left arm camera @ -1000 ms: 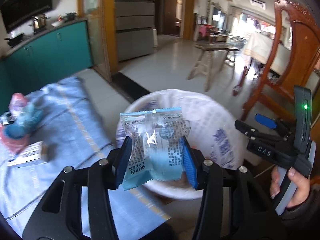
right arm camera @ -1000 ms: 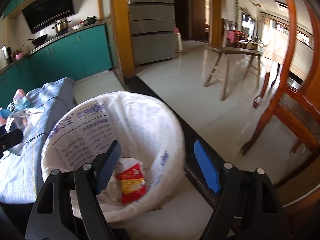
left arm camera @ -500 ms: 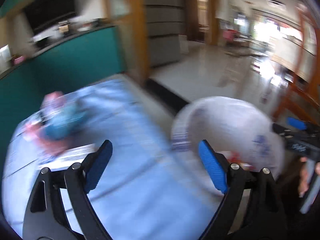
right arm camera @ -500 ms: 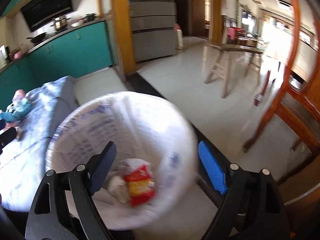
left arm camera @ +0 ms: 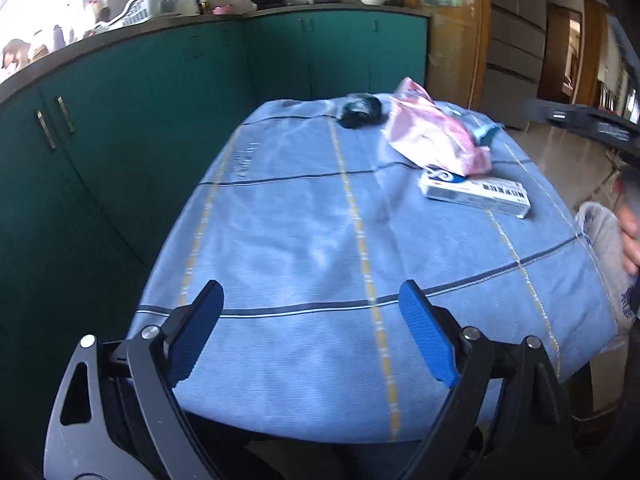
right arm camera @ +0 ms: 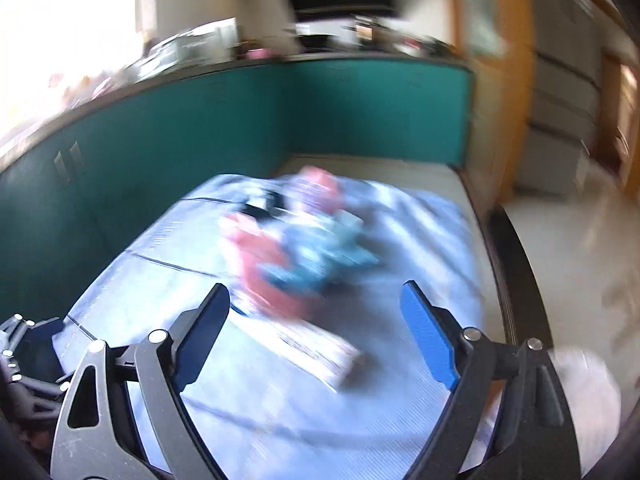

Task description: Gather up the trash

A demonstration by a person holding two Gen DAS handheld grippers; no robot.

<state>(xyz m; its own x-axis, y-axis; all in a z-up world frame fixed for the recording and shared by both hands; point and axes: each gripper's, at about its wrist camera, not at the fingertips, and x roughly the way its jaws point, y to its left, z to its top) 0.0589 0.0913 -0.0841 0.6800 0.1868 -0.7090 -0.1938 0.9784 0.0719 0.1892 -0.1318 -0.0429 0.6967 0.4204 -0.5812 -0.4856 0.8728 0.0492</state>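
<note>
My left gripper (left arm camera: 316,332) is open and empty over the near edge of the table with the blue checked cloth (left arm camera: 304,240). At the far right of the cloth lie a pink wrapper (left arm camera: 432,136), a white and blue carton (left arm camera: 476,194) and a dark blue crumpled wrapper (left arm camera: 360,110). The white-lined trash bin (left arm camera: 604,248) shows at the right edge. My right gripper (right arm camera: 316,328) is open and empty, pointing at the blurred pink and blue wrappers (right arm camera: 296,252) and the carton (right arm camera: 320,348) on the cloth.
Teal kitchen cabinets (left arm camera: 120,120) run behind and left of the table. A hand (left arm camera: 630,232) and the other gripper's body (left arm camera: 580,120) are at the right edge. The bin's white liner (right arm camera: 588,392) is at lower right in the right wrist view.
My left gripper let go of the blue and clear snack packet over the bin and swung left to the table. My right gripper swung left from the bin toward the table.
</note>
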